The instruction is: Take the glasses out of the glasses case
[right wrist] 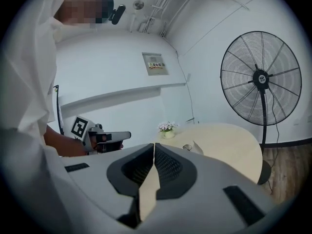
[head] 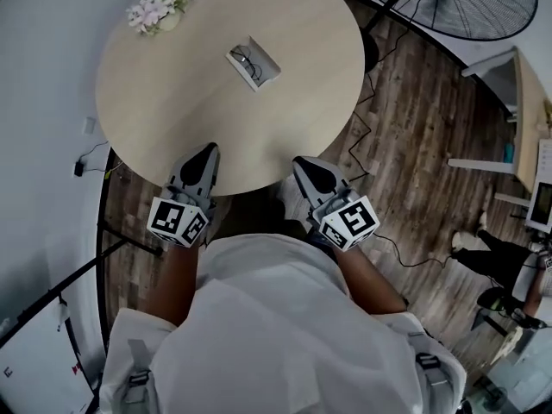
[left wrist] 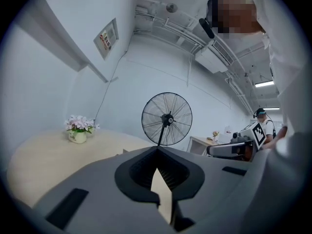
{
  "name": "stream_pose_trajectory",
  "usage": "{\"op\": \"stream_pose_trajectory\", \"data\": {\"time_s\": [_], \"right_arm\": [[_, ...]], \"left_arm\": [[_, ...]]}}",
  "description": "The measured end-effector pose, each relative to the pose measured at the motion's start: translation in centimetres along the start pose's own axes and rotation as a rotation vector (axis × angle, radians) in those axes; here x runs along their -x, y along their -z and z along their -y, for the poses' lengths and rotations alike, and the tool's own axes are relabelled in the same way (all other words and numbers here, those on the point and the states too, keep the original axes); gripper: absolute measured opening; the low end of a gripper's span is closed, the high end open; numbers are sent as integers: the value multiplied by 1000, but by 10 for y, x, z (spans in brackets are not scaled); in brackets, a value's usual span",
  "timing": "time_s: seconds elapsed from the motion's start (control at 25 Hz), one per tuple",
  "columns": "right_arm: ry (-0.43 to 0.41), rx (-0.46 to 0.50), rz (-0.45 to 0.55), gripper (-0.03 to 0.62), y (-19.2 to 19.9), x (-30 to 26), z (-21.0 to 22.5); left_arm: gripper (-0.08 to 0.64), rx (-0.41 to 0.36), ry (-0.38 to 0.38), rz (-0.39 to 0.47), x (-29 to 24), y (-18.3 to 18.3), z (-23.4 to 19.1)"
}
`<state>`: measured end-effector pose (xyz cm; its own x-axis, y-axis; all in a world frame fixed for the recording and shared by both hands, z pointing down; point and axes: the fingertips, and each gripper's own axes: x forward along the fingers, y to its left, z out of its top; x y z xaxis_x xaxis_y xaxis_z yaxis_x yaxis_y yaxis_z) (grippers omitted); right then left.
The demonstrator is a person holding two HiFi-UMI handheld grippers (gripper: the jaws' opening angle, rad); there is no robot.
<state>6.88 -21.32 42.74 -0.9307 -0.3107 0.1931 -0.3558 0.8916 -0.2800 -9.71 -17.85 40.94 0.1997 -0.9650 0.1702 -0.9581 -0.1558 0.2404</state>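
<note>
The case (head: 253, 63) lies open on the round tabletop (head: 172, 102), with the glasses (head: 247, 59) inside it, dark-framed and lying flat. Nothing touches the case or the glasses.

The left hand-held gripper (head: 207, 151) is well apart from the case, on its near side and a little to the left, with its tips just over the tabletop's near rim. Its jaws are pressed together at the tips and hold nothing. The right hand-held gripper (head: 304, 164) is also well apart from the case, on its near side and to the right, at the same rim. Its jaws are likewise closed tip to tip and empty. Both point roughly toward the case.

A small pot of flowers (head: 159, 9) stands beyond the case to its left, near the far rim. A fan (head: 457, 3) stands on the wooden floor (head: 414, 145) beyond the case to its right, off the tabletop
</note>
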Motion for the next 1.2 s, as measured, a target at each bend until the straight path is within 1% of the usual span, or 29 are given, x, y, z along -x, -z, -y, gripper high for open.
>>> {"op": "stream_pose_trajectory", "data": {"time_s": [0.12,0.24,0.44,0.64,0.8,0.88,1.08,1.12,1.2], "right_arm": [[-10,-1,-31,25,-10,-34,17],[-16,-2,-71,25,-13,-71,33],[-38,1,-132,26,-9,-129,51],[-33,33,-157,26,-6,-181,69],[-53,29,-216,28,5,-207,85],[-65,47,-243,28,10,-219,96],[-76,68,-293,28,33,-251,122],[-78,68,-306,28,37,-257,127],[-77,61,-328,34,44,-266,139]], "left_arm": [[8,23,-36,-4,-21,2,-34],[8,75,-54,-5,-40,7,-69],[8,116,-44,-22,-69,25,-103],[8,162,-43,-27,-90,38,-135],[8,149,-85,-26,-98,51,-149],[8,142,-109,-25,-104,56,-154],[8,85,-133,-19,-118,74,-167],[8,74,-135,-26,-120,77,-167],[8,41,-120,-68,-123,89,-162]]}}
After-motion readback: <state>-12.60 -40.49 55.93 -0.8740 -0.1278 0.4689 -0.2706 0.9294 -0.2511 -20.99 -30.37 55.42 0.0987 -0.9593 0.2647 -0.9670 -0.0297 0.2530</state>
